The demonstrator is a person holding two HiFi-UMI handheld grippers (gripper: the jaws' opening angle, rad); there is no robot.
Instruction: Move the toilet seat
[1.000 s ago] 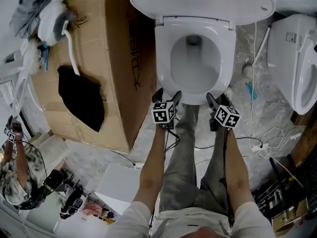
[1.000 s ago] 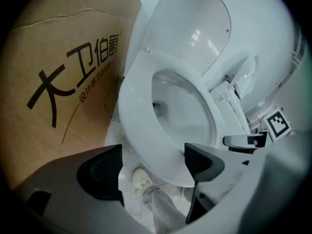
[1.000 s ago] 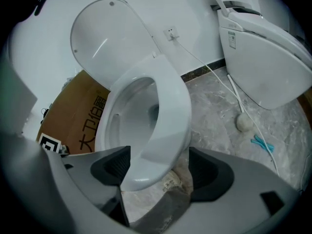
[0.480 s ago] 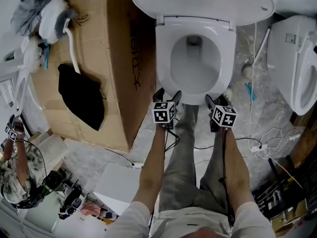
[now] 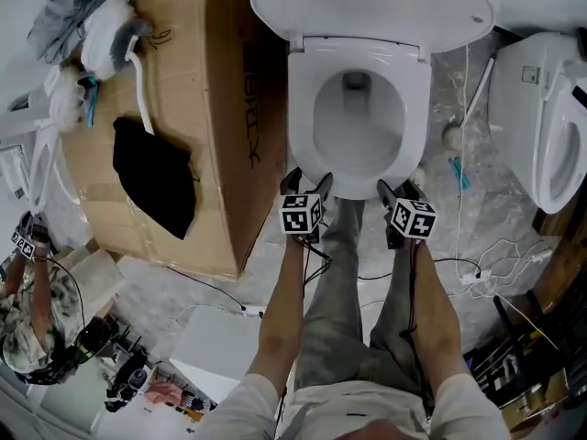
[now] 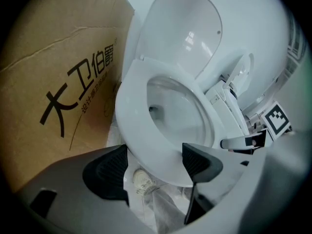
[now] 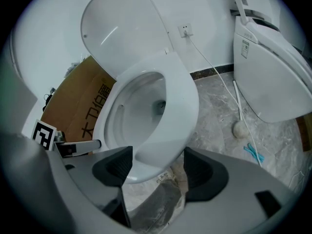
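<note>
Grey marbled floor (image 5: 463, 218) lies underneath. Both pairs of jaws stand wide apart and grip nothing. The left gripper (image 5: 307, 183) and right gripper (image 5: 396, 191) flank the front lip at 6 o'clock, probably so they can lift it evenly. The toilet seat (image 5: 303, 108), a smooth, glossy white oval ring, lies lowered, and the lid (image 5: 367, 3) stands raised at 12 o'clock.

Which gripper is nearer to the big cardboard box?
Left. The left gripper is at the toilet seat's front rim, close beside the cardboard box; the right gripper is farther, at the rim's other side.
</note>
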